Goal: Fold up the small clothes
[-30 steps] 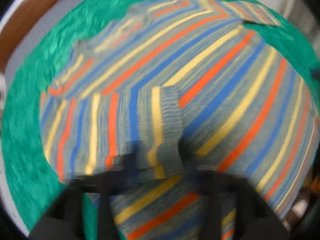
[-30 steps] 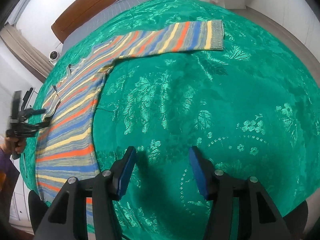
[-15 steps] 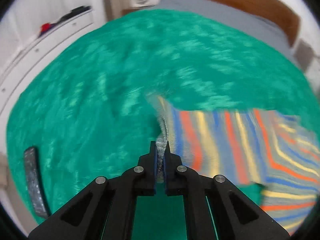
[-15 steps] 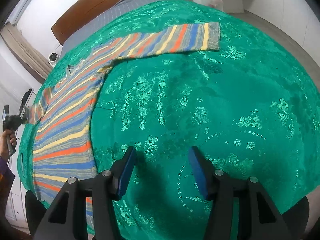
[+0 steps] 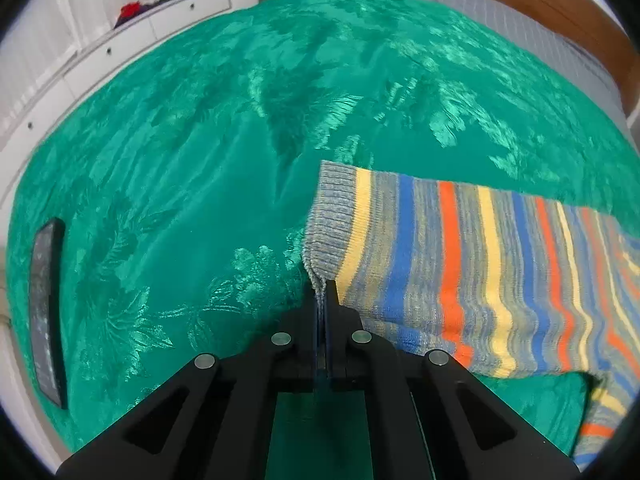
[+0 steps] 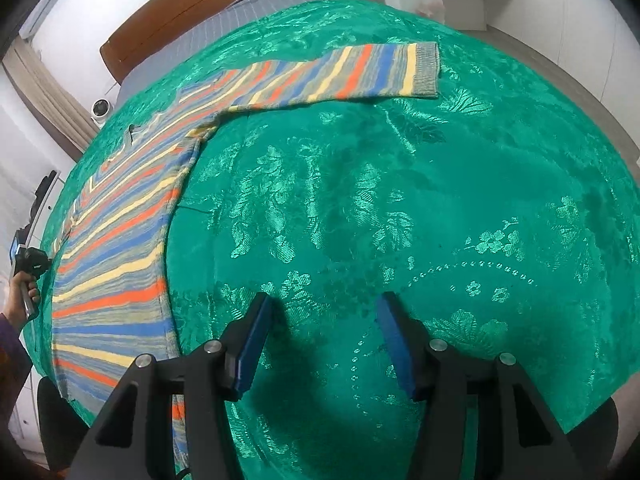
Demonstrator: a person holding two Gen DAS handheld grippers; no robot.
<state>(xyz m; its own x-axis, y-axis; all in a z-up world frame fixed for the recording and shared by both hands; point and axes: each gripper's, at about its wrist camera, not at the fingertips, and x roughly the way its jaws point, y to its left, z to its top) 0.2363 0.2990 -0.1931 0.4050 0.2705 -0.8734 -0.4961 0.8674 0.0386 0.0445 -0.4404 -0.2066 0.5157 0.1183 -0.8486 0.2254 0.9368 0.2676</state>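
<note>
A striped knit sweater [image 6: 120,248] in grey, blue, orange and yellow lies on a green patterned cloth [image 6: 400,208]. In the left wrist view my left gripper [image 5: 323,286] is shut on the grey ribbed cuff [image 5: 332,220] of one sleeve [image 5: 460,272], which stretches off to the right. In the right wrist view my right gripper [image 6: 322,320] is open and empty above bare cloth near the front edge. The other sleeve [image 6: 340,76] lies spread flat at the far side, well away from it. The left gripper shows small at the far left [image 6: 24,260].
A dark flat remote-like object [image 5: 46,312] lies on the cloth at the left. A wooden headboard [image 6: 200,4] and grey bedding are behind. White drawers [image 5: 120,40] stand at the far left, and a small white camera [image 6: 100,110] by the curtain.
My left gripper has pulled the sleeve cuff off the sweater's body and out to the left, so the sleeve now lies stretched out. My right gripper has barely moved.
</note>
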